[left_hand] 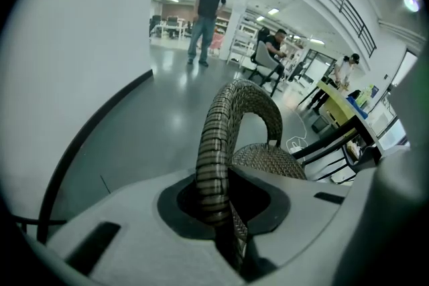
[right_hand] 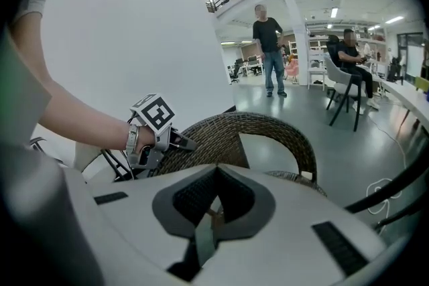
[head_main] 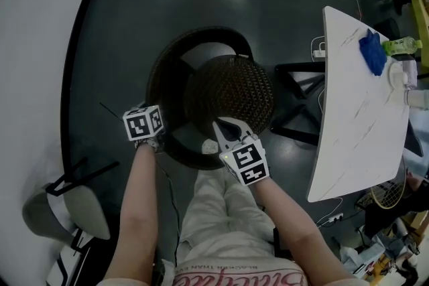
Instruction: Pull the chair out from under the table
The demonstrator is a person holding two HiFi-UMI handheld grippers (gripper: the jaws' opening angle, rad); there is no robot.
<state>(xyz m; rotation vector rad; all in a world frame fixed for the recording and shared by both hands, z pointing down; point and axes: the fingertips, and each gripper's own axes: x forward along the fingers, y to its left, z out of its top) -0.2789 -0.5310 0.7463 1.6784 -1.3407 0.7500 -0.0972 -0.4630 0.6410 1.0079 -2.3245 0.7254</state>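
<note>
Clamping left gripper (left_hand: 221, 211): its jaws were closed tight on the woven backrest rim (left_hand: 216, 137), which rose between them and arched over the seat (left_hand: 268, 159).
Right gripper (right_hand: 204, 238): its jaws were drawn together, with only a thin slit between them. Seen from the head view, the tips hung over the near side of the seat.
Chair (head_main: 231, 94): it stood on the dark floor (head_main: 134, 23) left of the table, close to it but clear of the tabletop.
Table (head_main: 348, 117): white top, black legs (head_main: 295, 100) facing the chair, a blue cloth (head_main: 372, 53) and a green bottle (head_main: 402, 45) at its far end.
Background: one person (left_hand: 204, 10) stood far off.
</note>
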